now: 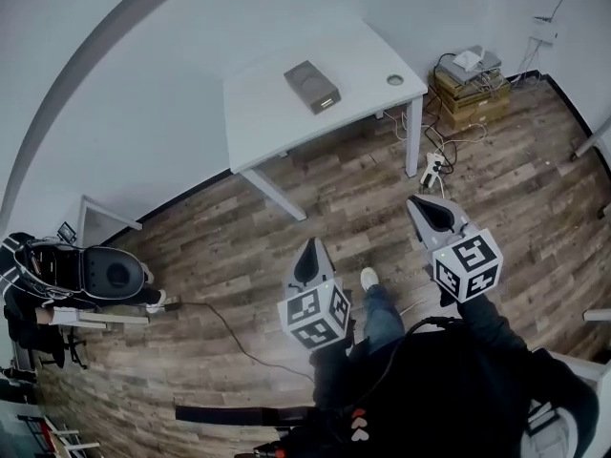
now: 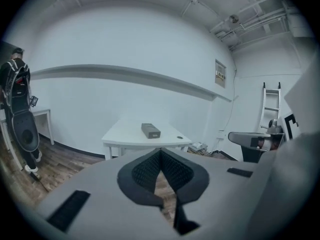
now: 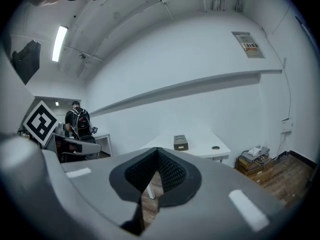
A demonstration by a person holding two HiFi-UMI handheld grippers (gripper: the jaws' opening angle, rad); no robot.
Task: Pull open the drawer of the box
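A small grey-brown box (image 1: 312, 87) lies on the white table (image 1: 267, 113) near the far wall, its drawer front towards me and closed. I stand some way back from it on the wooden floor. My left gripper (image 1: 309, 246) and right gripper (image 1: 425, 208) hang in the air in front of me, both pointing at the table, both shut with nothing between their jaws. In the left gripper view the box (image 2: 150, 131) shows beyond the closed tips (image 2: 160, 151). The right gripper view has the box (image 3: 180, 142) just above its closed tips (image 3: 158, 151).
Stacked cardboard boxes (image 1: 468, 89) with devices on top sit right of the table, with a power strip (image 1: 431, 168) and cables on the floor. A person with a backpack (image 1: 38, 284) and a dark chair (image 1: 110, 273) are at the left. A ladder (image 2: 271, 109) leans at the right wall.
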